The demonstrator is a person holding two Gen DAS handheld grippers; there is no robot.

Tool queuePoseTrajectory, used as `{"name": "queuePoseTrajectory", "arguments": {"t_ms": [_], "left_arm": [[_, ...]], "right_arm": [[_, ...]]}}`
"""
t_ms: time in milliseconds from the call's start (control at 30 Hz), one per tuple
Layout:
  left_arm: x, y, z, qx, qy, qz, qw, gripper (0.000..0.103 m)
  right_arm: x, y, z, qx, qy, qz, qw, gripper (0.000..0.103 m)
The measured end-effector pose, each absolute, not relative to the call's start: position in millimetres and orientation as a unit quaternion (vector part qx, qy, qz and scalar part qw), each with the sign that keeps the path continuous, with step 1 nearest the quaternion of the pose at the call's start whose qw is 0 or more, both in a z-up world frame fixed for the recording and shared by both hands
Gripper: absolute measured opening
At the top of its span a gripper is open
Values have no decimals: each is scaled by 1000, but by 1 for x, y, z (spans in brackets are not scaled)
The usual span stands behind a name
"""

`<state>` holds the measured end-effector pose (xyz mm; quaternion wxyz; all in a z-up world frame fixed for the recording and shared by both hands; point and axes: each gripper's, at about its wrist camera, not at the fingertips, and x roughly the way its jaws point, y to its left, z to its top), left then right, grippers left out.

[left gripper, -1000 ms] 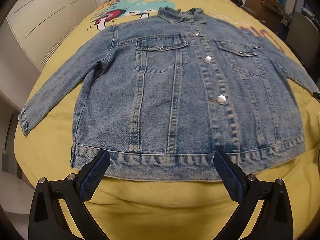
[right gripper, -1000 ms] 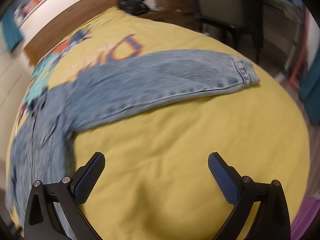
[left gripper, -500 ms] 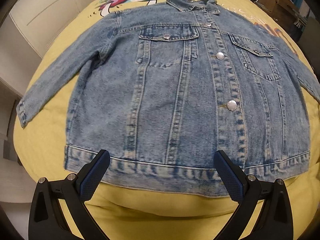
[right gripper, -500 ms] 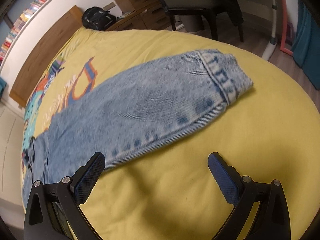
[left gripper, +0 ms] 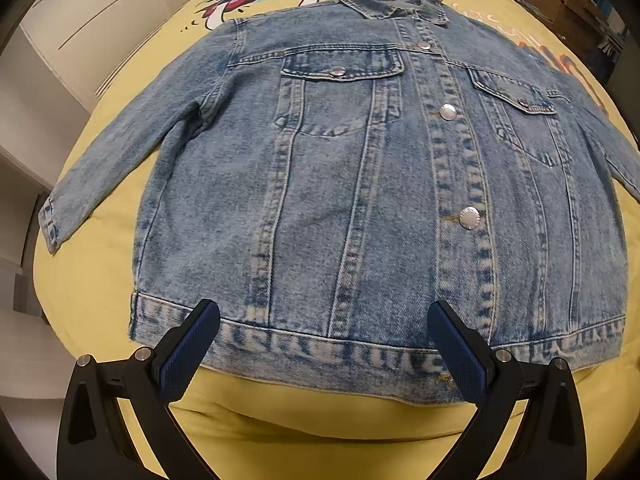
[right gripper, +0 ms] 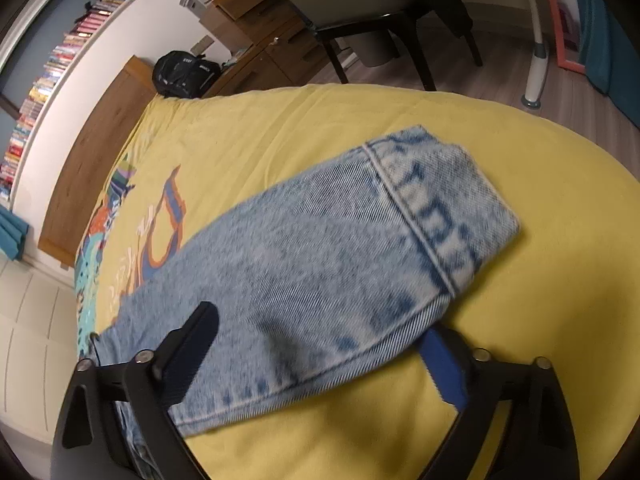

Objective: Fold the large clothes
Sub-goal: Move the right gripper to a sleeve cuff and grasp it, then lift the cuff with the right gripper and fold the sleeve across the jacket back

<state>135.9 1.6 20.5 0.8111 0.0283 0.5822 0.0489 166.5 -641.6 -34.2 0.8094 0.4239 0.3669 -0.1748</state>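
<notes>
Jacket (left gripper: pixel 360 200): denim, spread flat, front up, on yellow bed (left gripper: pixel 100 128).
Left gripper (left gripper: pixel 324 344): fingers wide over hem.
Right gripper (right gripper: pixel 320 344): fingers wide, straddling sleeve (right gripper: pixel 320 264) by the cuff.
Advice: pinch the sleeve fully before folding it inward.

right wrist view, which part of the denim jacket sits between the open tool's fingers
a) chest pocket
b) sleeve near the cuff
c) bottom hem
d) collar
b: the right tool straddles the sleeve just short of its cuff, fingers spread wide either side.
</notes>
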Motion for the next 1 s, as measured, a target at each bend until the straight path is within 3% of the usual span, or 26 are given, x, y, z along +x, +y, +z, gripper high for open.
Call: {"name": "queuePoseTrajectory", "arguments": {"t_ms": [67,433,500,633,1000], "left_arm": [[137,4,20,26,583,54,811,102],[136,28,24,-5,571,69,818,102],[136,30,23,-10,574,64,816,102],[136,37,23,-24,573,55,818,102],[131,70,32,-61,557,48,827,102]], "right_arm": [[170,-646,-35,432,363,-175,807,87],[179,-672,-29,456,362,-170,795,19],[183,-667,-20,441,364,-167,803,13],[194,-652,1,416,361,-155,820,8],[253,-569,83,357,353,-79,862,7]]}}
